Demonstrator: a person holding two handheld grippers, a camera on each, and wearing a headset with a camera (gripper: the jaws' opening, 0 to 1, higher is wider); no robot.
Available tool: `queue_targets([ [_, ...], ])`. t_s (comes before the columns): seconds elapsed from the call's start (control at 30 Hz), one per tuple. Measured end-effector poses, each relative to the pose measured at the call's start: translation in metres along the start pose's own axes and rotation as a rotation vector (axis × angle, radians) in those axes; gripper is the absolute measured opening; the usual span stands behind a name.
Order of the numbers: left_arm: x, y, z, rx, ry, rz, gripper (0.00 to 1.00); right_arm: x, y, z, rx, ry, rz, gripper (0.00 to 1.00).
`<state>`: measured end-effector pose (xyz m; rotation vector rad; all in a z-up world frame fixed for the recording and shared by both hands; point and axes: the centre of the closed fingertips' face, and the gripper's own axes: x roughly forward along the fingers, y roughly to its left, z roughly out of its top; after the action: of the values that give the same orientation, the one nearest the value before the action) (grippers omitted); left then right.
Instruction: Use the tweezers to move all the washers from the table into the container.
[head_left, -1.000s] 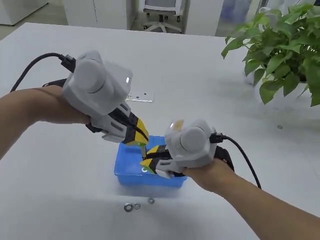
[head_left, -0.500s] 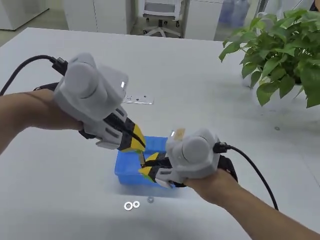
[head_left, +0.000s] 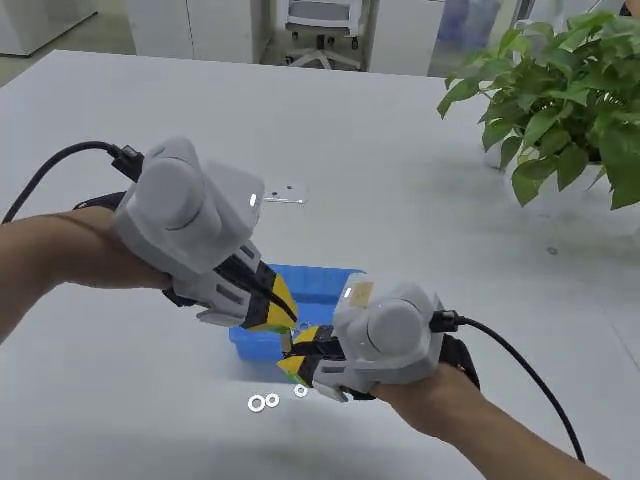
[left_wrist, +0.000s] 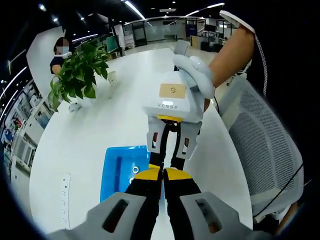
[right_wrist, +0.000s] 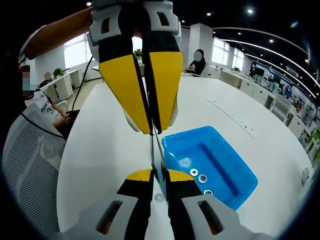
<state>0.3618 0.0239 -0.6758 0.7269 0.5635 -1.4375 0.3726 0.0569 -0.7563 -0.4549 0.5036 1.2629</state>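
Container (head_left: 318, 283) blue; washers (head_left: 257, 403) & tweezers (right_wrist: 154, 160) prob. silvery; left gripper (head_left: 284, 312), right gripper (head_left: 292, 362) lt grey, jaws yellow/blk.

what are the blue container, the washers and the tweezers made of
Container: likely plastic, since it is uniform bright blue with a smooth, slightly glossy, moulded look. Washers: probably metal, silvery rings with a dull shine. Tweezers: apparently thin steel, two grey reflective blades; too slim to be sure.
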Motion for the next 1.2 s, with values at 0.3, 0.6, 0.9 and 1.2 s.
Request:
queue_targets([
  [0.3, 0.011, -0.009, -0.008, -0.011, 0.008, -0.029, 0.06, 0.004, 0.008, -0.014, -0.001, 0.018, 0.005, 0.11],
  [0.6, 0.02, -0.011, -0.013, -0.025, 0.013, -0.046, 0.06, 0.005, 0.006, -0.025, -0.001, 0.037, 0.002, 0.11],
  [0.9, 0.028, -0.012, -0.018, -0.03, 0.026, -0.058, 0.06, 0.009, 0.007, -0.034, 0.02, 0.045, 0.008, 0.12],
  [1.2, 0.032, -0.012, -0.022, -0.034, 0.034, -0.066, 0.06, 0.011, 0.006, -0.038, 0.031, 0.048, 0.011, 0.12],
])
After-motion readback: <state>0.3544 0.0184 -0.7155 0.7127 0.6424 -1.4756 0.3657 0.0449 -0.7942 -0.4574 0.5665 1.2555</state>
